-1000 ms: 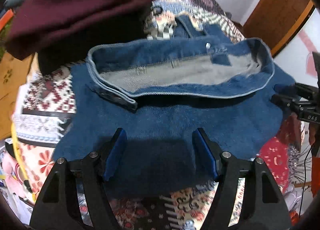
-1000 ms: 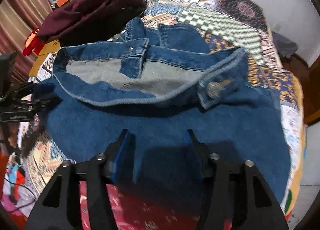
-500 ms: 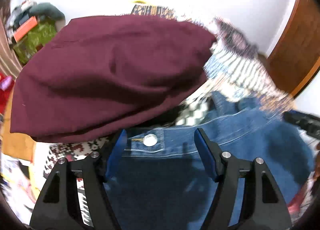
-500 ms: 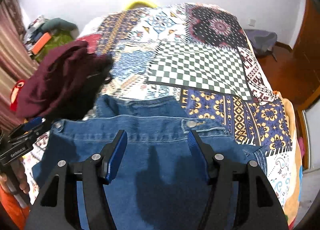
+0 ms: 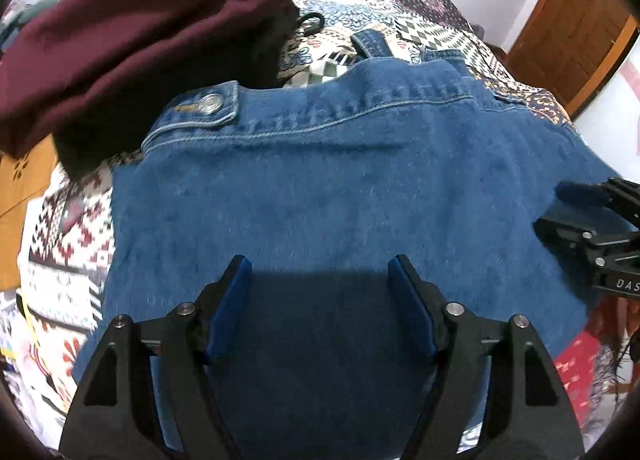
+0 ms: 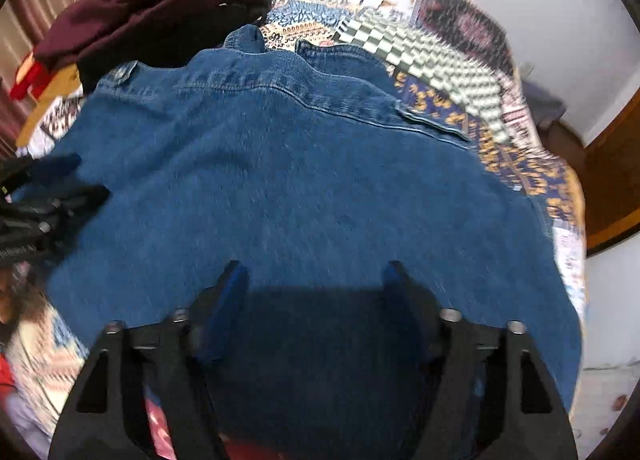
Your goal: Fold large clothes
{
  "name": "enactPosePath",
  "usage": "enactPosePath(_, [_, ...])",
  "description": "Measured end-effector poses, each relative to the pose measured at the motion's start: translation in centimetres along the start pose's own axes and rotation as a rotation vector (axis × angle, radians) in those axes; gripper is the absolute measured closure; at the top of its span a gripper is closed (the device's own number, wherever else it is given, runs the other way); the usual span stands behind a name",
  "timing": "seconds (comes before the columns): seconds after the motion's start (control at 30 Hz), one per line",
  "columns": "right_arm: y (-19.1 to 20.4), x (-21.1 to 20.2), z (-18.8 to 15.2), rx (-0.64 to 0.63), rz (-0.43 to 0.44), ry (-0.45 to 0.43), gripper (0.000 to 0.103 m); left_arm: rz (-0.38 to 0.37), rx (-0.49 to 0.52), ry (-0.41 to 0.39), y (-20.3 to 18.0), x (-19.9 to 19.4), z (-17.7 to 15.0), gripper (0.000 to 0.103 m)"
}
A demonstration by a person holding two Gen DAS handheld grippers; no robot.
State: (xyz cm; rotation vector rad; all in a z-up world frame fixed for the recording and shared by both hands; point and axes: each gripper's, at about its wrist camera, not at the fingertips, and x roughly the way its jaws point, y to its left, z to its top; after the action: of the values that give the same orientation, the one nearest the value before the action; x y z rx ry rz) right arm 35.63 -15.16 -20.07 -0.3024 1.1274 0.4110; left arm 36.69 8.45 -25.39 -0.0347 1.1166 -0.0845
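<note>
A blue denim garment (image 5: 340, 188) lies folded on the patterned bedspread (image 5: 420, 20), its stitched hem and metal button (image 5: 208, 104) at the far side. My left gripper (image 5: 320, 272) hovers over its near part, jaws opening, nothing pinched between the blue pads. In the right wrist view the same denim (image 6: 300, 180) fills the middle. My right gripper (image 6: 316, 276) is above its near edge, jaws also opening and holding nothing. Each gripper shows in the other's view: the right gripper (image 5: 592, 228) at the right edge, the left gripper (image 6: 40, 208) at the left edge.
A maroon garment (image 5: 140, 32) is piled on dark cloth at the far left, touching the denim's corner. It also shows as a maroon pile (image 6: 152, 8). A wooden door (image 5: 572, 28) stands at the right. The bedspread (image 6: 440, 60) extends beyond the denim.
The waistband with its grey inside has been folded over, so only the outer denim shows. Both grippers swung forward with the fabric, let go, then drew back; their jaws stand wider.
</note>
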Motion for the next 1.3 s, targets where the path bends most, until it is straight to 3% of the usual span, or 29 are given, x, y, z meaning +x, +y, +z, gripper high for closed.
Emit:
enactPosePath(0.17, [-0.6,-1.9,-2.2,0.027,0.002,-0.039,0.019,0.009,0.004,-0.061,0.7,-2.1,-3.1,0.022])
enactPosePath(0.27, [-0.8,-3.1,-2.9,0.040,0.003,-0.058,0.019,0.061,-0.011,-0.087,1.4,-3.5,-4.4,0.012])
enactPosePath(0.43, [-0.4,-3.9,-3.1,0.046,-0.016,-0.072,0.019,0.083,-0.089,-0.094,3.5,-5.0,-5.7,0.012])
enactPosePath(0.53, [-0.4,-4.7,-3.4,0.050,-0.021,-0.075,0.019,0.060,-0.168,-0.102,5.2,-6.1,-6.5,0.012])
enactPosePath(0.63, [-0.6,-5.1,-3.4,0.061,-0.020,-0.081,0.019,0.117,-0.254,-0.111,7.2,-7.1,-7.4,0.012])
enactPosePath(0.7, [-0.6,-5.5,-3.6,0.071,-0.016,-0.087,0.019,0.110,-0.356,-0.118,8.9,-7.5,-8.0,0.012])
enactPosePath(0.8, [-0.8,-6.1,-3.7,0.088,-0.005,-0.102,0.019,0.018,-0.514,-0.112,10.8,-7.5,-9.0,0.012])
enactPosePath(0.9, [-1.0,-6.7,-3.8,0.105,0.004,-0.118,0.019,-0.140,-0.680,-0.081,12.2,-6.6,-10.3,0.012])
enactPosePath(1.07, [-1.4,-6.9,-3.7,0.143,0.035,-0.129,0.019,-0.398,-0.822,-0.007,12.1,-3.4,-11.4,0.013])
enactPosePath(1.3, [-1.8,-6.2,-3.6,0.196,0.077,-0.116,0.019,-0.507,-0.892,-0.032,11.4,-0.9,-9.5,0.013])
